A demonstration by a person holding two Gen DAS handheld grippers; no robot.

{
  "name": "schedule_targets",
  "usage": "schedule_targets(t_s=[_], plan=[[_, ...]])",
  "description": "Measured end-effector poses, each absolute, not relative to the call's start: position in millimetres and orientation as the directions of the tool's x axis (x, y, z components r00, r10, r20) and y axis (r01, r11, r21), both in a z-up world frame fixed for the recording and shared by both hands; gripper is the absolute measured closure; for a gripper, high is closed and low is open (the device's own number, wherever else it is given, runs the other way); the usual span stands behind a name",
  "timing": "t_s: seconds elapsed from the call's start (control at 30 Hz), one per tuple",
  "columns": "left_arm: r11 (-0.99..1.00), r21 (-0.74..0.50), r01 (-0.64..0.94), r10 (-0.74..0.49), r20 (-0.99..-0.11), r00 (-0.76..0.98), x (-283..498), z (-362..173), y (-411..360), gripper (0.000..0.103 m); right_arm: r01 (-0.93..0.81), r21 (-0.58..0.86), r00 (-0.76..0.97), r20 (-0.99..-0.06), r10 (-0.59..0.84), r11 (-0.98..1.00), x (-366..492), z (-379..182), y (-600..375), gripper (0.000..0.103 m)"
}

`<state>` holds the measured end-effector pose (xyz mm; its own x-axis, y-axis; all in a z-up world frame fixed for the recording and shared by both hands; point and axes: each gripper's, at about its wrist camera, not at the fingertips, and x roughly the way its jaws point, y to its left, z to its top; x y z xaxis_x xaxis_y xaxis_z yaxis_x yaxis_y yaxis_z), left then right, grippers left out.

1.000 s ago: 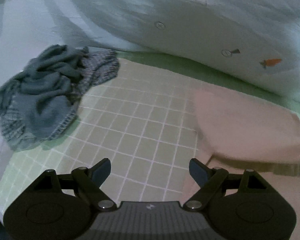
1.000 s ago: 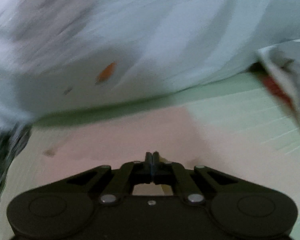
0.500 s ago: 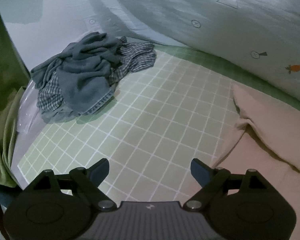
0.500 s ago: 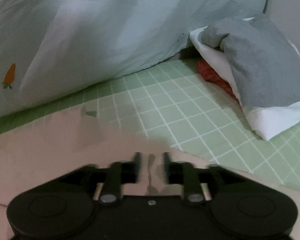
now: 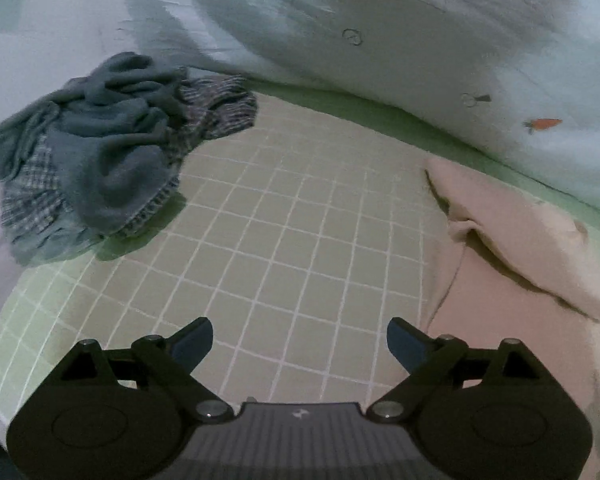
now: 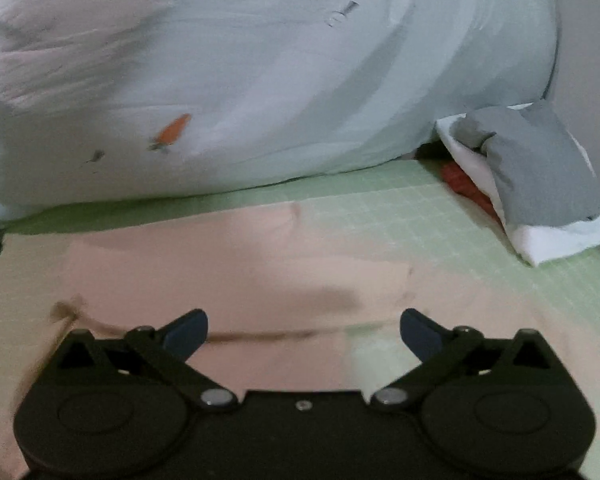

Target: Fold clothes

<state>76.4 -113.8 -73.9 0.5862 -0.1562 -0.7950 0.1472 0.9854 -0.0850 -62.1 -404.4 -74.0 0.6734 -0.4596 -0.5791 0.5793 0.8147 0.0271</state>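
Your pink garment [image 6: 228,264] lies part-folded on the green checked bed sheet [image 5: 284,240], so one fold looks done. Both the left tool [image 5: 300,338] and right tool [image 6: 304,330] hover spread apart, gripping nothing; next, pinch an edge for another fold

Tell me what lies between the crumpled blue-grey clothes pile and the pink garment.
In the left wrist view, only bare green grid sheet lies between the clothes pile and the pink garment.
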Motion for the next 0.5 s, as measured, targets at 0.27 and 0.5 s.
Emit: schedule_targets(t_s=[0.27, 0.5], plan=[[0.934, -0.083, 0.348, -0.278, -0.781, 0.560, 90.2, -69.4, -66.5, 0.009, 0.532, 0.042, 0.683, -0.612, -0.399, 0.846, -52.5, -92.4, -272.6, 0.000], [0.920, -0.064, 0.388, -0.279, -0.799, 0.532, 88.4, -74.6, -25.5, 0.008, 0.488, 0.026, 0.655, -0.672, -0.346, 0.873, -27.1, -120.3, -195.8, 0.000]])
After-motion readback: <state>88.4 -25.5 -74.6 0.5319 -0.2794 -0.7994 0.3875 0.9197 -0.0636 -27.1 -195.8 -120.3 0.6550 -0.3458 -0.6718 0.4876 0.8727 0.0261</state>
